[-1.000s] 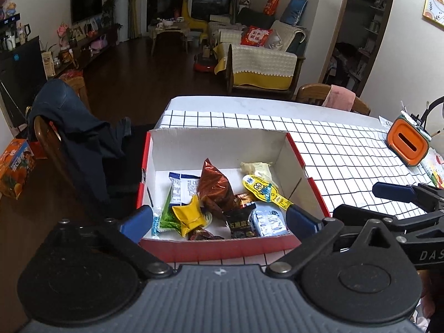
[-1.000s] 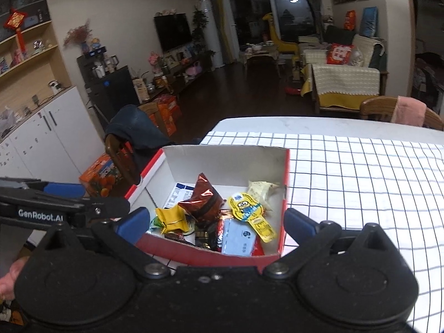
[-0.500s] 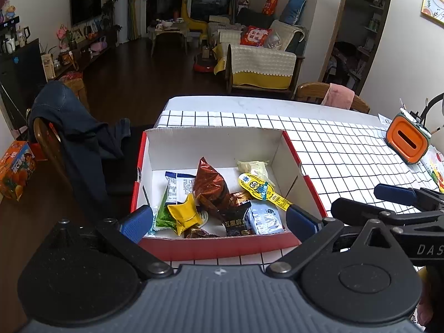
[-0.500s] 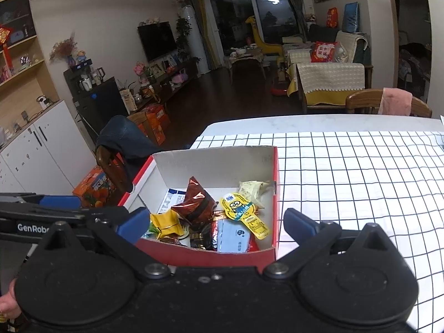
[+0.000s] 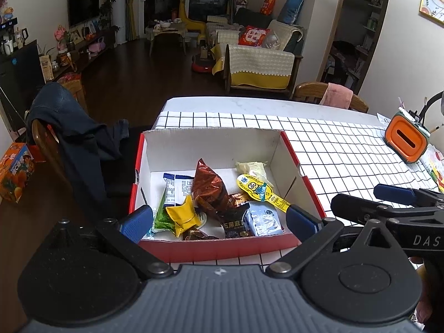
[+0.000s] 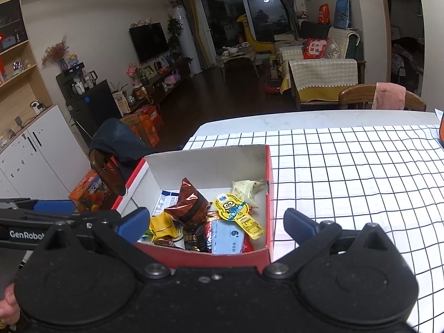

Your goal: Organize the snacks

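Gaping wide and empty, both tongs, left (image 5: 219, 220) and right (image 6: 216, 223), face the snack-filled box (image 5: 219, 247).

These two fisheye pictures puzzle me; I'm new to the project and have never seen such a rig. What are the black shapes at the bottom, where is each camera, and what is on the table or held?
No robot arm is here. A person holds a two-finger gripper in each hand, and a camera on each looks forward along its fingers.

The black shapes are the gripper bodies; the blue pieces are the finger pads. In the left wrist view you see the left gripper, with the right one to its side. The right wrist view shows the right gripper.

Both are open and hold nothing.

On the checked tablecloth stands a red box with loose snacks inside: a brown foil bag, a yellow packet, a minion-print packet and a pale blue packet. An orange holder stands farther right.
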A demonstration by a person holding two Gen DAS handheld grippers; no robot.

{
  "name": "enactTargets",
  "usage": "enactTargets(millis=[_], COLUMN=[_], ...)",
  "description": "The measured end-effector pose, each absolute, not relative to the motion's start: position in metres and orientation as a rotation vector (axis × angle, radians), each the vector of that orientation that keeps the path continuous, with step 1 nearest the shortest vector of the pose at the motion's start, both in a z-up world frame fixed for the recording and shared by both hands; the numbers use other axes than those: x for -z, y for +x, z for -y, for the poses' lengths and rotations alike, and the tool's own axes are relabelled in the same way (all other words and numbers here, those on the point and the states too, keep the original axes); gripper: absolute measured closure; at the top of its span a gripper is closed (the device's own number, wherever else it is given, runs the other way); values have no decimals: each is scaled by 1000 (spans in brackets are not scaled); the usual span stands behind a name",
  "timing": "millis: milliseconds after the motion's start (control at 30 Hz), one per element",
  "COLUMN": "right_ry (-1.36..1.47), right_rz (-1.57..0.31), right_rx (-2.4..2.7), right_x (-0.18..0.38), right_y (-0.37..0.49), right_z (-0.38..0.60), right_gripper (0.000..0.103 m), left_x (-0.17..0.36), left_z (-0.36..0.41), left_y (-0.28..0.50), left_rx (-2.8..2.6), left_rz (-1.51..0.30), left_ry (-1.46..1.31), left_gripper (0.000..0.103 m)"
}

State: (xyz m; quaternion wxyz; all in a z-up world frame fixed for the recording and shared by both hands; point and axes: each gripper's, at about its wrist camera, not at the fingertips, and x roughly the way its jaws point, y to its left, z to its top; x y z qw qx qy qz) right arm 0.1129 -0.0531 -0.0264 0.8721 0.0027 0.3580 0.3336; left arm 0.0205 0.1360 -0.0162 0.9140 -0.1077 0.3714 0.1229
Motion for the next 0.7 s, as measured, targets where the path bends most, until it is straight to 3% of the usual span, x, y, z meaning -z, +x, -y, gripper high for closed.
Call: enactTargets(millis=[700], right_ry=[16], right_rz=[-751], right_rx=[-696], right_x=[23], right_y=[108], right_z=[53], right_gripper=[0], left_x=[8], left_z=[-137], left_y=[7], left_rx=[-259], left_rz=[-729], left_ry=[-226], left_gripper=[0])
